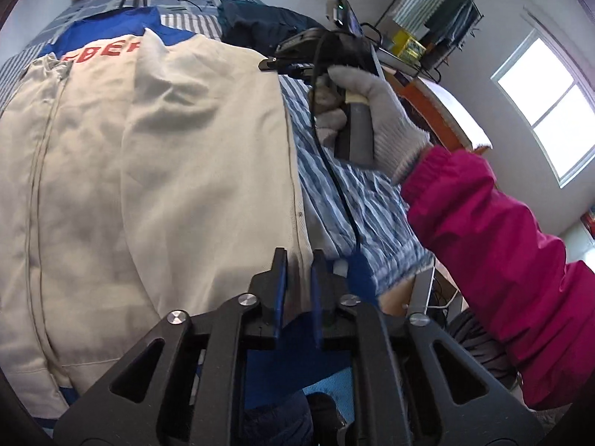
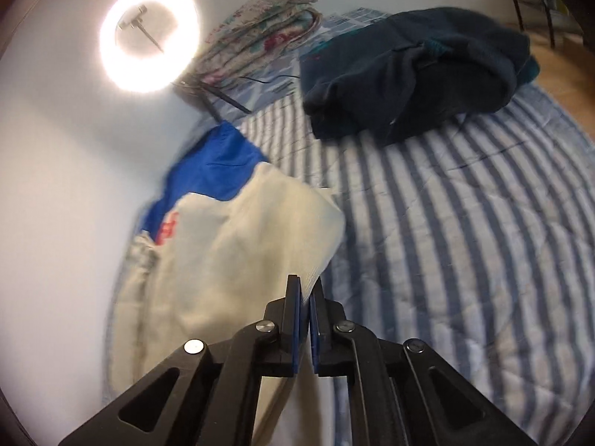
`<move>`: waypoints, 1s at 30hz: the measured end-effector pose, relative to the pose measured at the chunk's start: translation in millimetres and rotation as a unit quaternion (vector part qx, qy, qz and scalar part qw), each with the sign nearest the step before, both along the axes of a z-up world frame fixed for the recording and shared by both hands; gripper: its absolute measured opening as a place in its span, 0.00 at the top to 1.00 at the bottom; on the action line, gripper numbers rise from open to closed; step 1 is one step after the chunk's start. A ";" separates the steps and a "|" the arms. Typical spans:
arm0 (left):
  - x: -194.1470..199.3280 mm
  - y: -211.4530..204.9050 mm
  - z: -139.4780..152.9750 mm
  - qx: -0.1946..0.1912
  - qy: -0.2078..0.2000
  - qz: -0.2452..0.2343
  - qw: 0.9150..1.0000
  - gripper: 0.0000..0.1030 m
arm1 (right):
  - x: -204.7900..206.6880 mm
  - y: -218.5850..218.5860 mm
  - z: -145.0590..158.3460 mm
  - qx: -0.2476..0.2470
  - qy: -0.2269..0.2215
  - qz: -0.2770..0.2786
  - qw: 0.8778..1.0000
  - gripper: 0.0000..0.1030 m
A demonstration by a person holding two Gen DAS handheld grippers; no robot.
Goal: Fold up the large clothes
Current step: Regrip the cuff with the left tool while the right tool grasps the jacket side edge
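A large cream jacket point(image 1: 148, 156) with blue shoulders and red letters lies spread on the striped bed. My left gripper point(image 1: 299, 260) is shut on the jacket's near right edge, cloth between the blue pads. My right gripper point(image 2: 304, 290) is shut on a cream fold of the same jacket point(image 2: 238, 245) and holds it lifted above the bed. In the left wrist view the right gripper point(image 1: 267, 64) shows at the jacket's far right side, held by a gloved hand in a pink sleeve.
A dark navy garment pile point(image 2: 412, 70) lies on the blue-striped bedspread point(image 2: 446, 223) at the back right. A folded floral quilt point(image 2: 260, 26) and a lit ring light point(image 2: 148, 37) stand at the head. A clothes rack point(image 1: 438, 11) and a window point(image 1: 550, 100) are at the right.
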State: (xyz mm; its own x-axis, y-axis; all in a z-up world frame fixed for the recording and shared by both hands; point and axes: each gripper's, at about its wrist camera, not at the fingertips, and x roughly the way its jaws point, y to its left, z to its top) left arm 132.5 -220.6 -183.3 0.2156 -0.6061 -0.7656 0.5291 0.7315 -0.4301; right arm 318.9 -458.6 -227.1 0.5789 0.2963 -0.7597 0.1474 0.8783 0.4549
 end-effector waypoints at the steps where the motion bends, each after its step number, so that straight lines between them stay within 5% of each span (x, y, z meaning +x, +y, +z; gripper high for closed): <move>1: -2.2 3.2 2.8 -0.003 -0.004 0.002 1.000 0.79 | -1.2 -1.0 1.5 -0.013 0.008 -0.005 1.000 0.79; 6: 1.7 51.6 8.7 0.003 -0.019 0.058 0.998 0.58 | -34.4 -10.8 21.6 0.005 -0.005 0.023 1.000 0.71; 8: 3.7 78.1 2.0 0.009 -0.012 0.084 0.996 0.58 | -58.1 -11.2 31.7 0.017 -0.012 0.042 0.999 0.70; 14: 2.4 118.9 -41.4 -0.015 0.082 0.119 0.989 0.58 | -147.2 13.6 52.5 0.034 0.003 0.134 0.990 0.60; 18: 0.6 106.8 -61.9 -0.036 0.119 0.102 0.987 0.58 | -197.0 37.6 25.8 0.039 0.060 0.173 0.982 0.60; 23: -3.7 86.8 -73.4 -0.026 0.126 0.089 0.988 0.58 | -212.7 56.8 -14.0 0.049 0.122 0.186 0.974 0.63; 27: -1.0 76.9 -81.7 -0.023 0.131 0.086 0.987 0.84 | -206.1 59.1 -30.9 0.066 0.135 0.172 0.973 0.65; 30: -2.6 75.5 -84.8 -0.023 0.129 0.089 0.987 0.91 | -198.5 58.6 -38.1 0.075 0.140 0.161 0.974 0.74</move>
